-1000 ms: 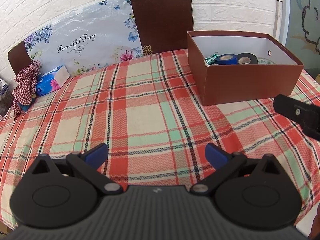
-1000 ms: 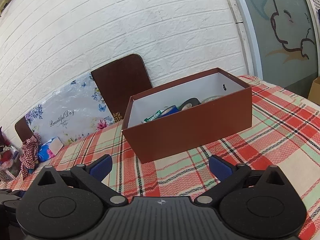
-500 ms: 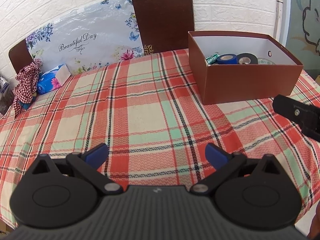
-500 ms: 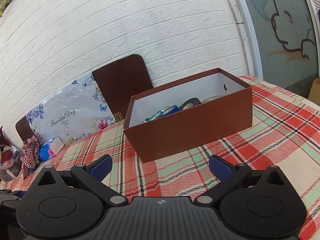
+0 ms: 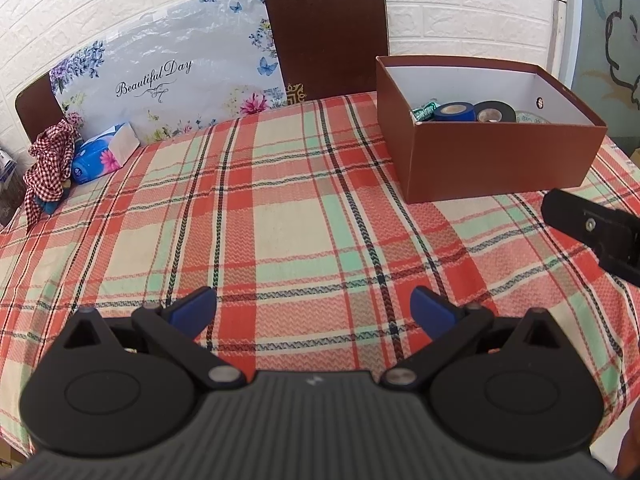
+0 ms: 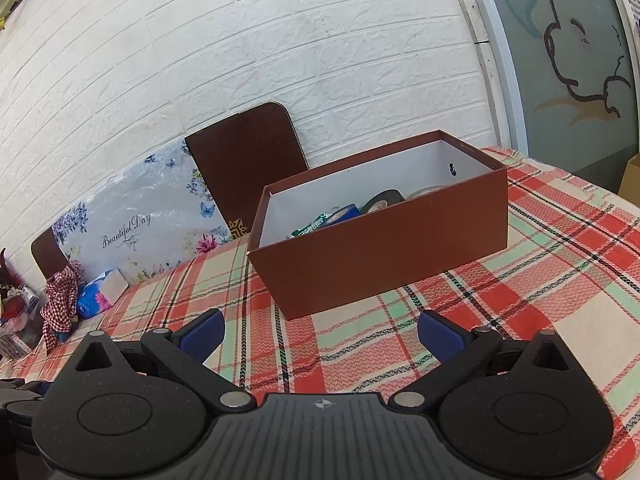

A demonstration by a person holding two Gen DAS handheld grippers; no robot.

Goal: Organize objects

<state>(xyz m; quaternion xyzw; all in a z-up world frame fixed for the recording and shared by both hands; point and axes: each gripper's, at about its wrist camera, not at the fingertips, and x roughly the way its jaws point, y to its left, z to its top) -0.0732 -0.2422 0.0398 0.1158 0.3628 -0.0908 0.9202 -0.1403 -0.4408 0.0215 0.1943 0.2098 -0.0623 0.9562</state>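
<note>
Both claws, left claw (image 5: 313, 304) and right claw (image 6: 320, 330), are wide apart and hold nothing; the light, stiff box (image 5: 496, 160) is best gripped by its thin rim.

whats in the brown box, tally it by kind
tape rolls: 3, blue, black, and a pale one partly hidden by the wall
green wrapped packet: 1
total: 4 visible in the brown box; more may be hidden

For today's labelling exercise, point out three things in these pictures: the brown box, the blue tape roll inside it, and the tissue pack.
brown box (image 5: 496, 160): left wrist view, on its front outer wall.
blue tape roll (image 5: 454, 112): left wrist view, on its top face by the core.
tissue pack (image 5: 102, 156): left wrist view, on its blue flowered front.
</note>
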